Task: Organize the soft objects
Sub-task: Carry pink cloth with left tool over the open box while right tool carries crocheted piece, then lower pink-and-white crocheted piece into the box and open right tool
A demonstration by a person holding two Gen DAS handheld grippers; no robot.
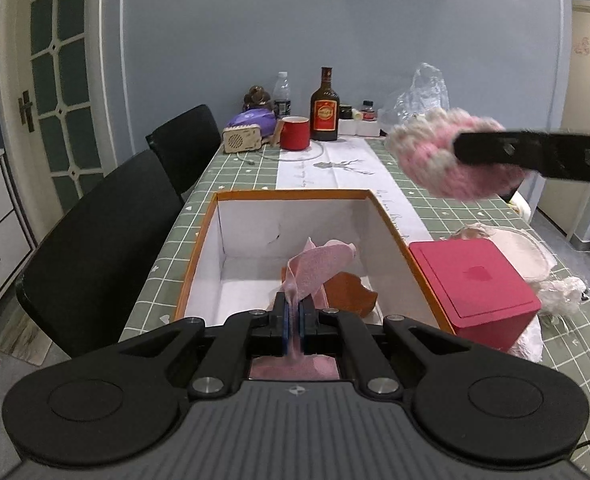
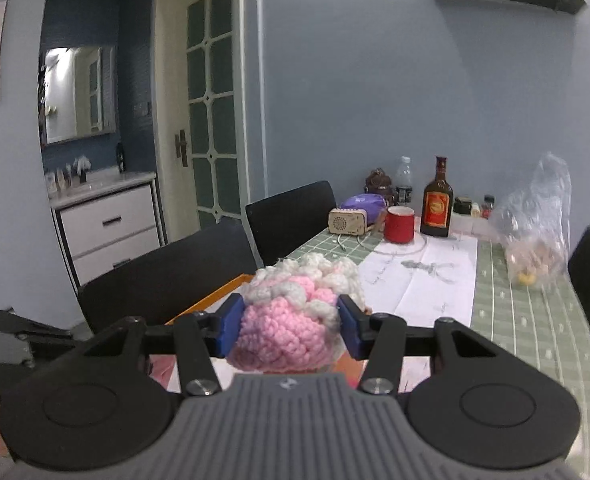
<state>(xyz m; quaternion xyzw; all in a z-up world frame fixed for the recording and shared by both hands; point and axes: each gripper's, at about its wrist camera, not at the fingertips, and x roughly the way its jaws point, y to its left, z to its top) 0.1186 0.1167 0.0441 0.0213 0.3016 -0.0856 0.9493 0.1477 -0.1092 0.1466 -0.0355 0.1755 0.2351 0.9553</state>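
Left hand-held gripper [image 1: 294, 322]: clenched on a thin pink cloth [image 1: 319, 268]. The blue pads pinch a fold of it, and the free end stands up above the open box [image 1: 199, 248], over the near right part of the box floor. An orange scrap [image 1: 349, 294] lies on the box floor just behind the cloth.

Right hand-held gripper [image 2: 291, 326]: grasping a pink-and-white knitted piece [image 2: 295, 316] across its middle. In the left wrist view the knitted piece hangs in the air above and to the right of the box, well clear of the surface [image 1: 455, 208].

Handling, judged:
- Cloth: very light, limp, no stiffness. Will drape and fold on release. An edge pinch is enough.
- Knitted piece: light, spongy, compresses between the pads. Yarn loops could snag on a pad corner at release. Grip across the bulk, as now, seems secure.
- Neither item is fragile or slippery.

Other soft things: a pale knitted heap [image 1: 535, 264] lies on the surface behind a red box [image 1: 475, 284], not yet put away.

Risk: the two grippers may crowd each other over the box opening.
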